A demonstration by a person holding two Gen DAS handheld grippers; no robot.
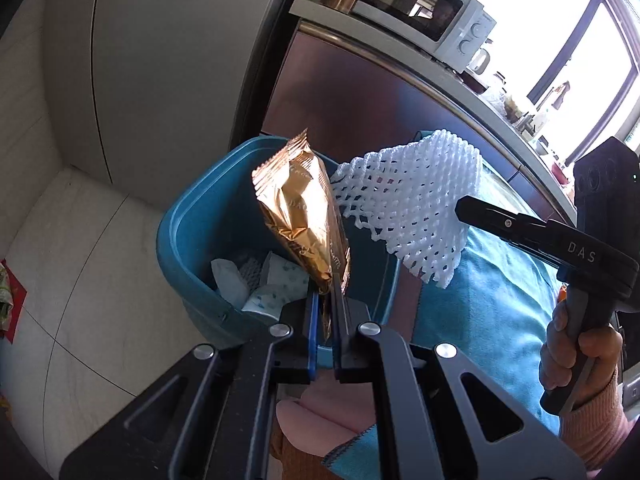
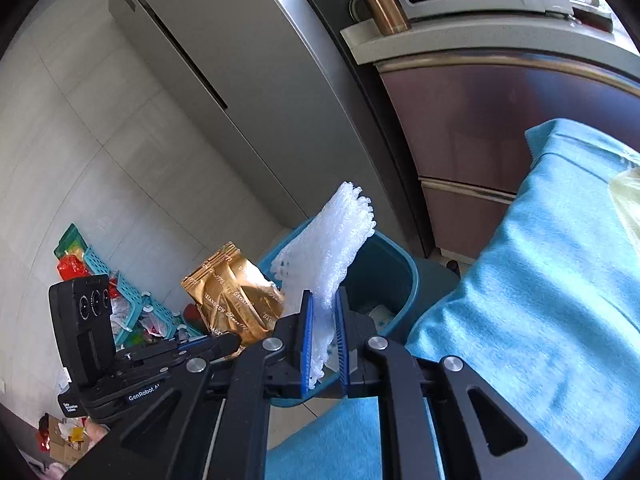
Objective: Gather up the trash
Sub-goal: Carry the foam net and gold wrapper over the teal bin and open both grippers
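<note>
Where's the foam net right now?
The foam net is pinched in the right claw, held over the blue bin, just right of the gold wrapper in the left claw.

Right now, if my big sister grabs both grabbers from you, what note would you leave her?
Left gripper: jaws shut on the gold snack wrapper, held above the blue bin.
Right gripper: jaws shut on the white foam net, also over the bin.
Done: some crumpled tissues already lie inside the bin.
Left: open both jaws so wrapper and net fall in. More colourful litter sits on the floor beyond; whether it counts as trash I cannot tell.
</note>
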